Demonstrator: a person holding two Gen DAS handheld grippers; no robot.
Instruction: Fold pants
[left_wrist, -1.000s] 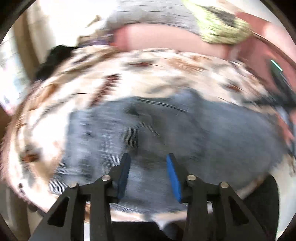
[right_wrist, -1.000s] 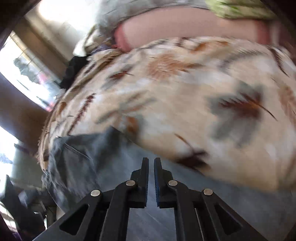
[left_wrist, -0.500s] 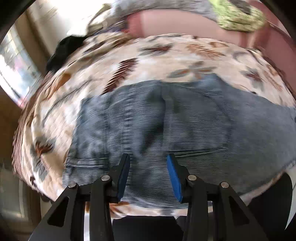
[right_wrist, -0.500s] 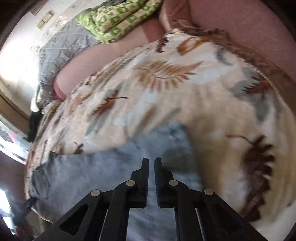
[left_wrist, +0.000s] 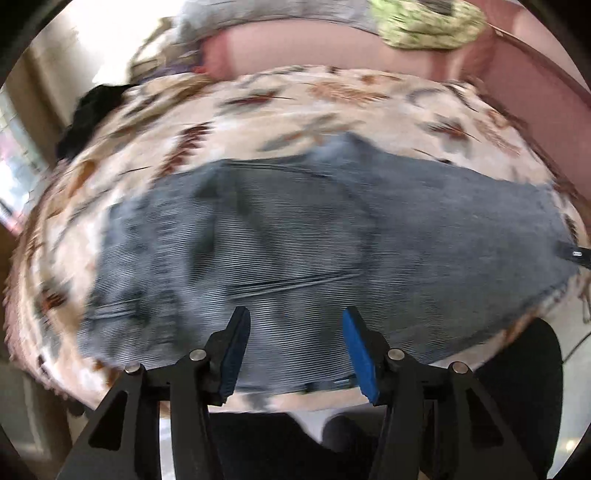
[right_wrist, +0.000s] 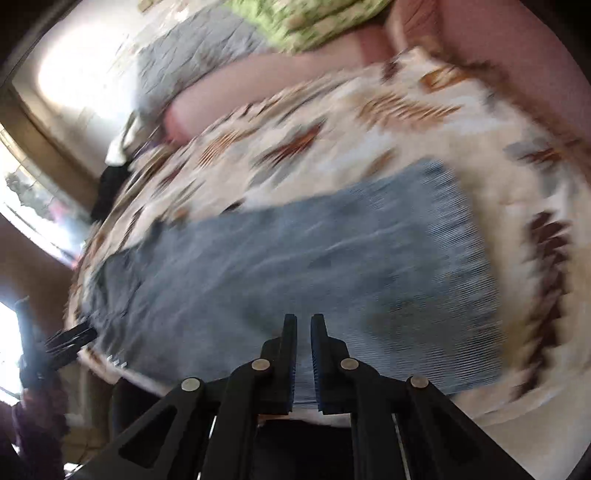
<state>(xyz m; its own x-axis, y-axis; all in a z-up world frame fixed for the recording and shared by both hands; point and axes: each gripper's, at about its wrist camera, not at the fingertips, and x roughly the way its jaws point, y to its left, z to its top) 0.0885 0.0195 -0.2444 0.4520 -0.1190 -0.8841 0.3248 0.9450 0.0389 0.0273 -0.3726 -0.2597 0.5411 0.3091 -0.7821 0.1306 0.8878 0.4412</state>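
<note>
Below, pants (left_wrist: 314, 236) flat on leaf-print blanket (left_wrist: 332, 107); L fingers (left_wrist: 236, 347) just spreading, R fingers (right_wrist: 291, 347) together.

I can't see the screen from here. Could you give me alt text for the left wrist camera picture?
Blue-grey pants lie spread flat on a cream blanket with brown leaf prints, seen blurred from just above. The left tool hovers over their near edge, its blue-padded fingers apart with nothing between them, its jaws having just been opening. Behind are a pink sofa back and green cloth.

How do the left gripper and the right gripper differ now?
The left gripper stands open, its jaws having just widened; the right gripper is shut. Neither holds anything. Both hover over the pants on the blanket and share black arms with blue pads.
</note>
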